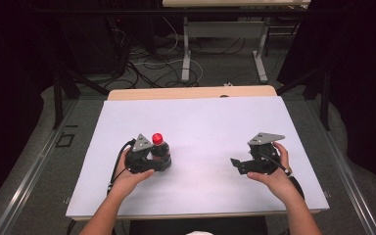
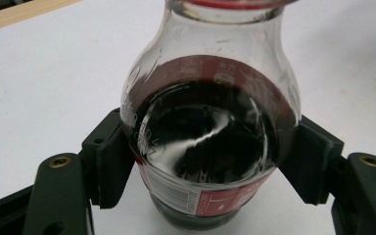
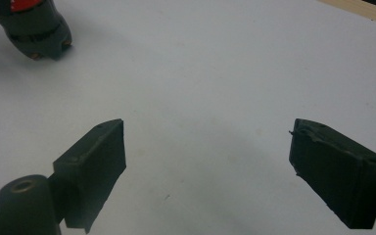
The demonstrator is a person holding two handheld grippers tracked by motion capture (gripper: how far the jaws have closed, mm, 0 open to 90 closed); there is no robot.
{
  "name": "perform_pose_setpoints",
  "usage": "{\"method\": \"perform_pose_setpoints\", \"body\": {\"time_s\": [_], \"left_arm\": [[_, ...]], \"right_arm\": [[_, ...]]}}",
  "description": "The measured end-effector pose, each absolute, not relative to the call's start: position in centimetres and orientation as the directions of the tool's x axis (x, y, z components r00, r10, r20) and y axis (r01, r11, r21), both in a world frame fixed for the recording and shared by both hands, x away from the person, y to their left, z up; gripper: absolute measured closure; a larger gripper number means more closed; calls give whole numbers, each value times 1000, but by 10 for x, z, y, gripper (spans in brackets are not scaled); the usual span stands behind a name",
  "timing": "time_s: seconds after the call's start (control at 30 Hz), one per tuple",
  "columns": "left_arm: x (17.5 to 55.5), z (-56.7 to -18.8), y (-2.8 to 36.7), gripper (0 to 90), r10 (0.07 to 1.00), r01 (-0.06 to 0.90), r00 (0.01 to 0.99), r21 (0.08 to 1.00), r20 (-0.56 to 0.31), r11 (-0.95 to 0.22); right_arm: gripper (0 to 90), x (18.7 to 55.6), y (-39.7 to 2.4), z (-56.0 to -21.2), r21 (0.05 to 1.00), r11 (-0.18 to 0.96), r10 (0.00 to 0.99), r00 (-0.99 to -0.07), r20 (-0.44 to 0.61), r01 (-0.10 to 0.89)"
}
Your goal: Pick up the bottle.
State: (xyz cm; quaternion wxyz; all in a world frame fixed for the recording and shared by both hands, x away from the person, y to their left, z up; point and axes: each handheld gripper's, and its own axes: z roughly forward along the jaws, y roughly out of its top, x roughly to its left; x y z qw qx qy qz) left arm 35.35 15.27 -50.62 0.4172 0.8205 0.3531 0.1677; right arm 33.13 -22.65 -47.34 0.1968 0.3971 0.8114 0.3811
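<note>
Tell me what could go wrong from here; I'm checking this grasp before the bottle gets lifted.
1. The left gripper is shut on the bottle at its rounded, smooth lower body; the pads touch curved sides, so it might slip or tilt when lifted.
2. The bottle holds dark liquid that could slosh and shift the load.
3. The right gripper stands open over the bare table, apart from the bottle, giving no support.

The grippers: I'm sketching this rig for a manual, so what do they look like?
Both the left gripper and right gripper are black, each topped by a grey three-cornered plate. Black cables trail from them. The blocky pads are dark, beside brass-coloured screw holes. The forearms are bare.
</note>
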Motion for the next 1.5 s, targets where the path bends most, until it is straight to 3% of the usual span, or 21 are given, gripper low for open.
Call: {"method": "perform_pose_setpoints", "body": {"time_s": [0.3,0.5,0.83,1.27,1.5], "left_arm": [[336,-497,142,297,680,424,733,801,-30,-422],[330,-490,128,298,649,407,760,802,-31,-438],[326,-490,101,298,599,388,800,792,-36,-471],[323,-485,78,298,561,371,826,800,-52,-472],[323,-482,73,299,548,360,835,805,-53,-471]], "right_arm": [[153,325,-220,-464,802,390,767,-642,-12,452],[214,320,-209,-456,806,397,715,-699,27,438],[306,316,-179,-438,791,511,595,-802,-44,336],[329,320,-167,-409,754,562,513,-858,5,341],[362,323,-161,-402,726,614,469,-883,-20,309]]}}
